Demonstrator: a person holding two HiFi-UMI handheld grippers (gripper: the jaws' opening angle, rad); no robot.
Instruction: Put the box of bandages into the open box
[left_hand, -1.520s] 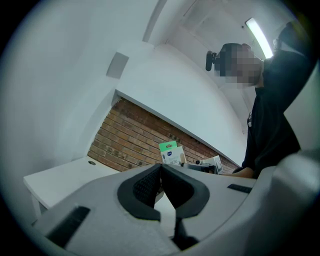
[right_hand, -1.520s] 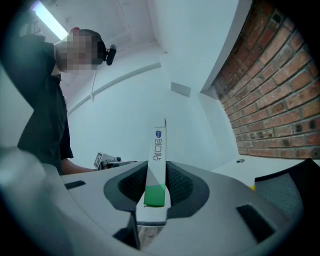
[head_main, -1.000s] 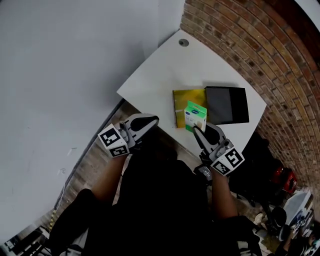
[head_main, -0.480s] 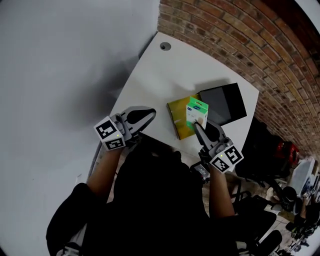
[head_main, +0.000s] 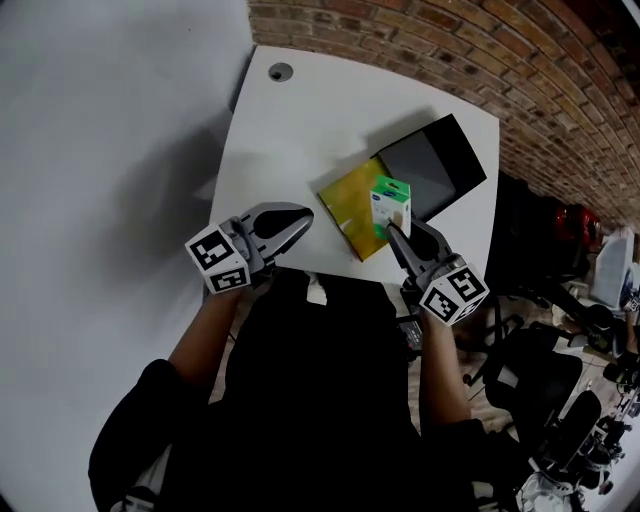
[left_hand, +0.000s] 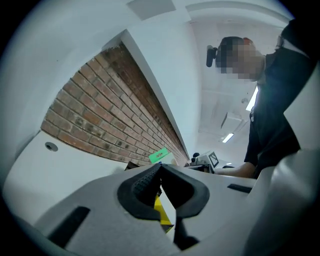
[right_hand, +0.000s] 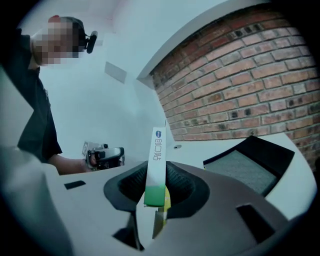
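Note:
The box of bandages (head_main: 390, 205), green and white, stands upright between the jaws of my right gripper (head_main: 393, 233), which is shut on it. In the right gripper view the bandage box (right_hand: 157, 160) shows edge-on, pinched between the pads. It hangs over the near right part of the open yellow box (head_main: 352, 207) on the white table (head_main: 290, 130). My left gripper (head_main: 298, 217) is shut with nothing in it, just left of the yellow box at the table's near edge. In the left gripper view its tips (left_hand: 160, 167) meet, with the green box (left_hand: 160, 155) beyond.
A black box part (head_main: 435, 165) lies right behind the yellow box, also seen as a black tray (right_hand: 247, 160) in the right gripper view. A brick wall (head_main: 480, 50) borders the table's far side. A cable hole (head_main: 281, 72) sits at the far left corner. Office chairs (head_main: 545, 370) stand at the right.
Both grippers have moved in over the table's near edge and sunk a little. The bandage box stays held in the right gripper above the yellow box. The view has swung round.

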